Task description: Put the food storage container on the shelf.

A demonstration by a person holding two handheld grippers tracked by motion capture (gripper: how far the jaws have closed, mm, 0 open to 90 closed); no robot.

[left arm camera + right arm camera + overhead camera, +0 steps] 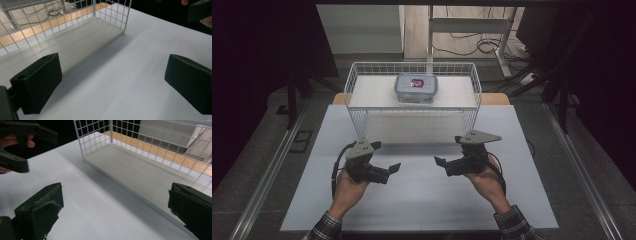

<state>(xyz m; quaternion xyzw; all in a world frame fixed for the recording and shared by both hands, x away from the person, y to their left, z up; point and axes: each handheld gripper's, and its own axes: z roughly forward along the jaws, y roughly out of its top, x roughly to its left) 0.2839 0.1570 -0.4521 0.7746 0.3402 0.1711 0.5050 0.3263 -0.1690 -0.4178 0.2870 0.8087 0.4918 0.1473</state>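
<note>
Beyond both grippers, well apart from them, a lidded plastic container [416,88] sits inside the white wire basket [362,115] at the table's [412,200] far side. Left gripper [393,169] and right gripper [440,161] hover over the white surface, jaws spread wide, holding nothing.

Container [416,88] in basket [357,75], at table's [422,200] far edge.

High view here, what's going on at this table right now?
A person holds the left gripper and the right gripper low over the white table, jaws open and pointing toward each other, gripping nothing. Beyond them stands a white wire basket, and a clear lidded container sits inside it toward the back. Neither gripper touches the basket or the container; handling has not begun.
</note>
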